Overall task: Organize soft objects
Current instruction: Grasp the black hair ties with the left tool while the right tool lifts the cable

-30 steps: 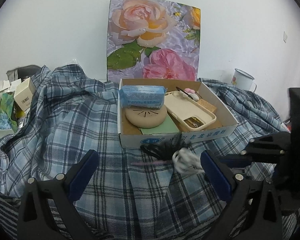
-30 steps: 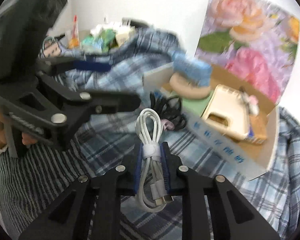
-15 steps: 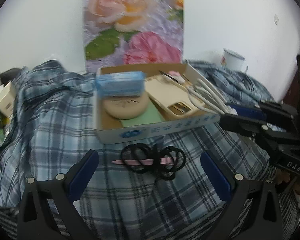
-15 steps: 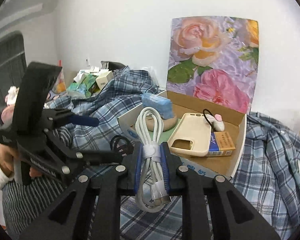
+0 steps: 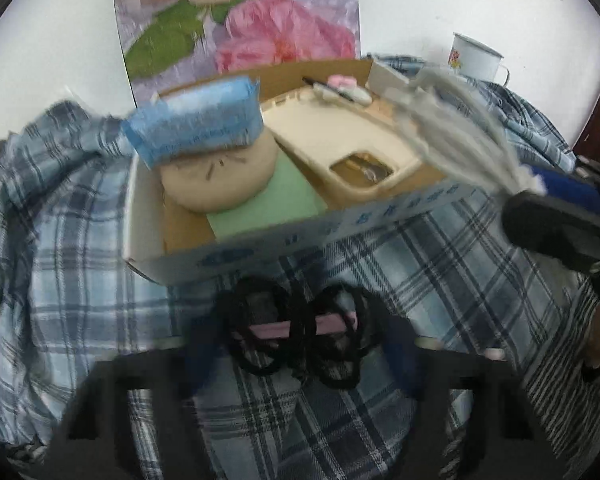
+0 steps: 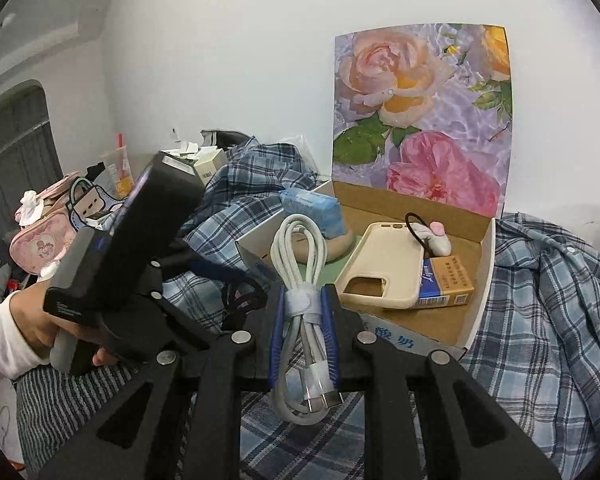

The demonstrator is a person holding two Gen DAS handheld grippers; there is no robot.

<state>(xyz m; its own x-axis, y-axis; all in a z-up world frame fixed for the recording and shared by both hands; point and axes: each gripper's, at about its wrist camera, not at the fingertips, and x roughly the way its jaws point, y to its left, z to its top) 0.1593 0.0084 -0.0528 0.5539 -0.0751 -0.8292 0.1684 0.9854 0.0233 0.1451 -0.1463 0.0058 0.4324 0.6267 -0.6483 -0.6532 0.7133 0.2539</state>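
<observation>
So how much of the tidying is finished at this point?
Partly done: the cardboard box already holds a beige phone case, a blue tissue pack and a round tan cushion. In hand: the right tool grips a bundled white cable in front of the box. Left: the black cord coil on the plaid cloth, between the open left tool's fingers.

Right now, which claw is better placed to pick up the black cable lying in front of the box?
Left. The left claw hangs right over the black cable, jaws straddling it. The right claw is shut on the white cable, so it is busy.
</observation>
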